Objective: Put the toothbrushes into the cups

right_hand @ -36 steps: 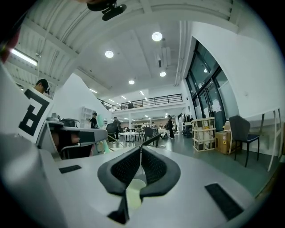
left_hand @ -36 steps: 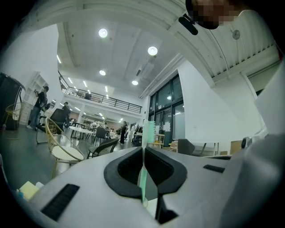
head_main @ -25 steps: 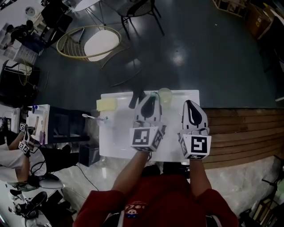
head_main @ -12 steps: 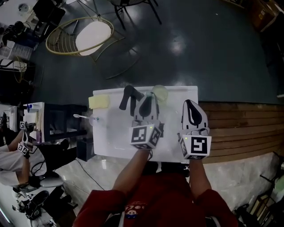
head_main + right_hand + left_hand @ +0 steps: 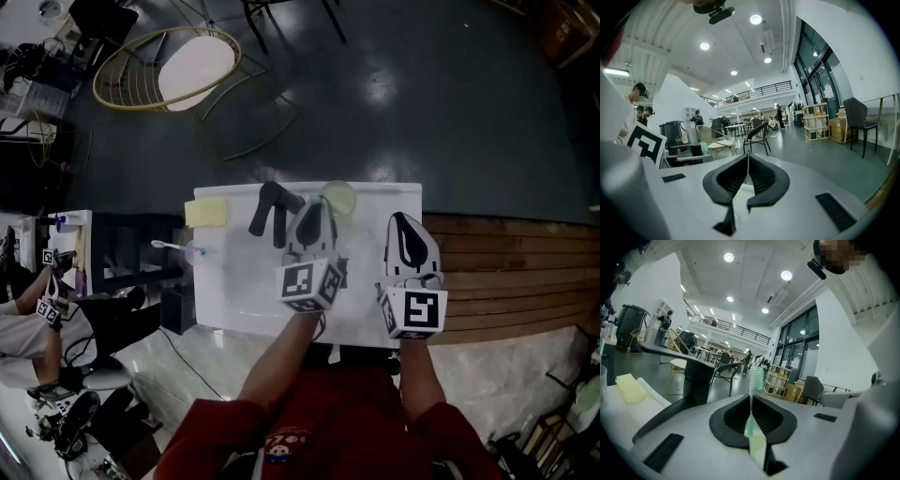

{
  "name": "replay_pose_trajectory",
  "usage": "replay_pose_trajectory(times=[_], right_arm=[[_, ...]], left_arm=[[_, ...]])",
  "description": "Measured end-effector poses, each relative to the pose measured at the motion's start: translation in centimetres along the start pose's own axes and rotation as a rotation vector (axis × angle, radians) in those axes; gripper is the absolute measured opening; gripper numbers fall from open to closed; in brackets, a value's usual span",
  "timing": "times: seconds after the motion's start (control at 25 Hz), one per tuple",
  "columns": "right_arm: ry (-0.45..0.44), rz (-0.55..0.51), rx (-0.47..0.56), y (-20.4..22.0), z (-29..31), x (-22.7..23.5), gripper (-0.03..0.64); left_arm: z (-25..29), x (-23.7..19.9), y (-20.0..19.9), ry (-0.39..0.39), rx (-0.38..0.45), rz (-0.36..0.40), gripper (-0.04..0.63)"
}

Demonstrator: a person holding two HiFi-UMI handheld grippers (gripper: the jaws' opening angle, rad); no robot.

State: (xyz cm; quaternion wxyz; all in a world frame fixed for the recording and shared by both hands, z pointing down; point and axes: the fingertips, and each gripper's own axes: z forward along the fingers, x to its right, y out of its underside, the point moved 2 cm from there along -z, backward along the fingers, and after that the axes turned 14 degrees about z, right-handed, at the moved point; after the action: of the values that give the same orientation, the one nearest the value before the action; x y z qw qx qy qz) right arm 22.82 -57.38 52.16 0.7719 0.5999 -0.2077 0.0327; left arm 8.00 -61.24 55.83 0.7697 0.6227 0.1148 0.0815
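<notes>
The green toothbrush [image 5: 756, 379] is pinched between the shut jaws of the left gripper [image 5: 751, 399]. Its long axis runs along the jaws, bristle head past their tips, toward the far edge of the worktop [image 5: 244, 300]. Just beyond, at that far edge, stands 1 green cup [image 5: 338, 198]; its inside cannot be made out. A black object [image 5: 265, 208] and a yellow sponge [image 5: 206, 212] sit to its left. A pale toothbrush [image 5: 169, 247] overhangs the left edge. The lower left of the worktop is bare. The right gripper [image 5: 747, 157] has its jaws together, empty.
</notes>
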Motion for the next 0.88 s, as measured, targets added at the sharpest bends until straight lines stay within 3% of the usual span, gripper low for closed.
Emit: replay_pose_trajectory(times=[0.76,0.88], right_arm=[[-0.008,0.010,0.005,-0.26,0.09,0.67,0.031],[-0.021,-0.013,0.008,-0.13,-0.07,0.67,0.031]], left_arm=[[0.18,0.28,0.75,0.000,-0.036,0.085,0.045],[0.07,0.45,1.11,0.008,-0.037,0.088,0.117]])
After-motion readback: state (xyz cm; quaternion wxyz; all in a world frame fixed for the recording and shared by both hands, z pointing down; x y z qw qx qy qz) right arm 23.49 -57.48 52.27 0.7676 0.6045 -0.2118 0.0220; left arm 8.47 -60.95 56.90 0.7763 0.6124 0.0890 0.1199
